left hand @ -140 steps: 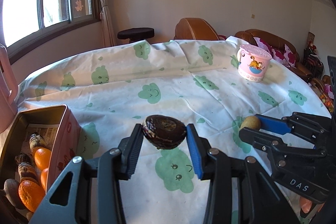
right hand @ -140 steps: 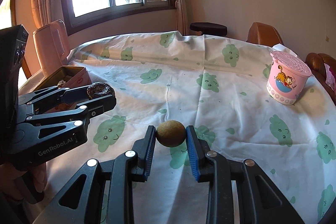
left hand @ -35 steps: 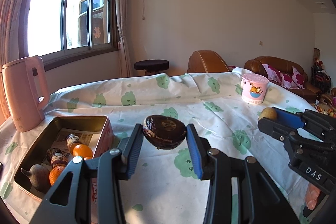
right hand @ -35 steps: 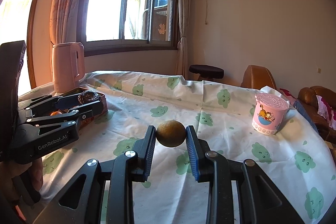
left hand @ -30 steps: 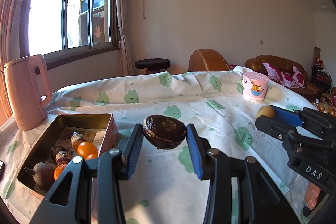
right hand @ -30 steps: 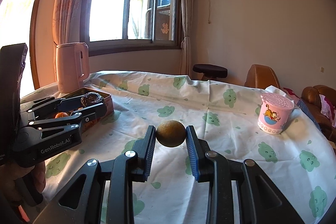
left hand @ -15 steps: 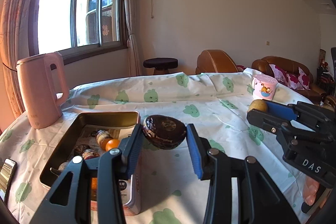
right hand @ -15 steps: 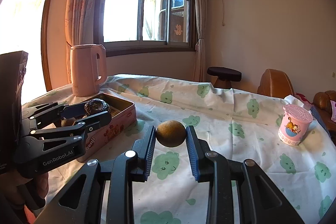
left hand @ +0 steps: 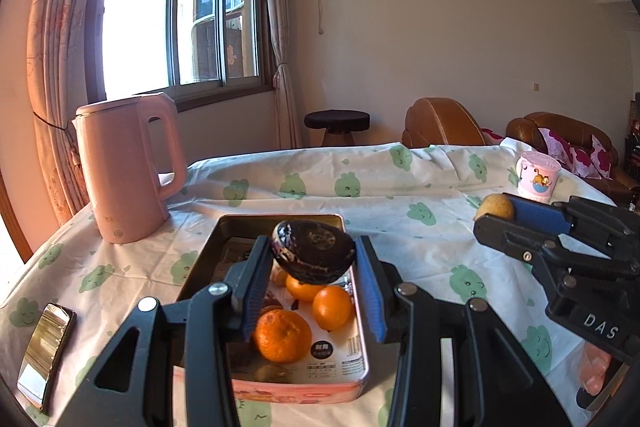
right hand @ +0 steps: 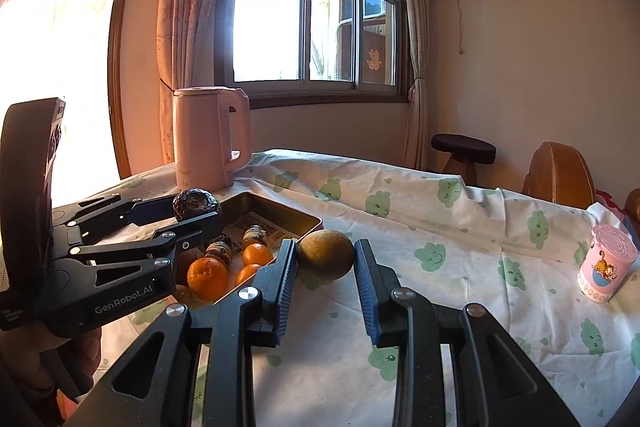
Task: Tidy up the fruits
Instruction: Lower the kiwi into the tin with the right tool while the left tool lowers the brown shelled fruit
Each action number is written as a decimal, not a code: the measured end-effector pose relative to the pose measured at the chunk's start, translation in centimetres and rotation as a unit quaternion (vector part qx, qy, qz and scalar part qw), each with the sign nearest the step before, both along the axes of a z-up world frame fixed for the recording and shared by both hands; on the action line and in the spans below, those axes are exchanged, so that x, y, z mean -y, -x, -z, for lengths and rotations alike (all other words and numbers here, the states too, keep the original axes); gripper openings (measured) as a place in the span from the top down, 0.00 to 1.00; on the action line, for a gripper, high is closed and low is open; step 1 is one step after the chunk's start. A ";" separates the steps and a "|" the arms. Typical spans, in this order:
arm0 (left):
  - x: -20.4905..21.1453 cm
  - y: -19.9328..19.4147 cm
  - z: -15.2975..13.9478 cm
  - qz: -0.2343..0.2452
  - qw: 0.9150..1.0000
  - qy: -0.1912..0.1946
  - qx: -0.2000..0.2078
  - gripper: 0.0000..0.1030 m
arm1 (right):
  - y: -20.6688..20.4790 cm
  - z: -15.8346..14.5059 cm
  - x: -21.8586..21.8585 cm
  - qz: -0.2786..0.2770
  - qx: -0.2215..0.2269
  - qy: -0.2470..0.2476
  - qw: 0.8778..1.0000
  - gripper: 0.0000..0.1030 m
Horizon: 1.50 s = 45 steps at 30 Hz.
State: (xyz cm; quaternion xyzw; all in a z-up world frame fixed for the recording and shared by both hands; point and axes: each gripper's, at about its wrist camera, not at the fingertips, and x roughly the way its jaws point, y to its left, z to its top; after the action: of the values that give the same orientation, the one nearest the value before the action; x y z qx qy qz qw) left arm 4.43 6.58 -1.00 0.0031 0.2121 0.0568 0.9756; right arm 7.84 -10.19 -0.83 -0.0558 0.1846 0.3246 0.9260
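Both grippers are swinging left across the table, away from the pink cup (left hand: 538, 177). The left gripper (left hand: 314, 277) is now carrying its dark fruit (left hand: 313, 251) over the tin (left hand: 280, 221) of oranges, with the right gripper (right hand: 325, 281) trailing beside the tin's right edge, kiwi (right hand: 326, 254) in its jaws.

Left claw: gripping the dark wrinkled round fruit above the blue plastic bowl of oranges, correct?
Not quite. The left claw does grip the dark wrinkled round fruit, but above a rectangular metal tin of oranges, not a blue plastic bowl. The left wrist view shows it.
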 end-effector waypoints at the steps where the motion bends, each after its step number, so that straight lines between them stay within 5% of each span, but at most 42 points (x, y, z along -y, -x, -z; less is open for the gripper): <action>1: -0.5 0.0 -0.1 -0.005 1.000 0.001 -0.001 0.58 | 0.1 0.0 -0.4 -0.005 0.000 0.000 1.000 0.70; 15: -6.9 -1.0 0.9 -0.067 0.997 0.009 -0.045 0.58 | -0.1 0.4 -6.3 -0.069 -0.020 0.014 0.997 0.70; 45: -8.9 -3.3 2.8 -0.066 0.992 0.009 -0.111 0.58 | -1.1 3.5 -11.8 -0.093 -0.081 0.078 0.989 0.69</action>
State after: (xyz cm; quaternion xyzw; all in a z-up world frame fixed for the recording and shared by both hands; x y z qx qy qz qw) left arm 7.70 15.47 -3.84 -0.0134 0.3195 0.1185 0.9401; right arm 8.89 1.56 -4.35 -0.1177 0.2777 0.3971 0.8668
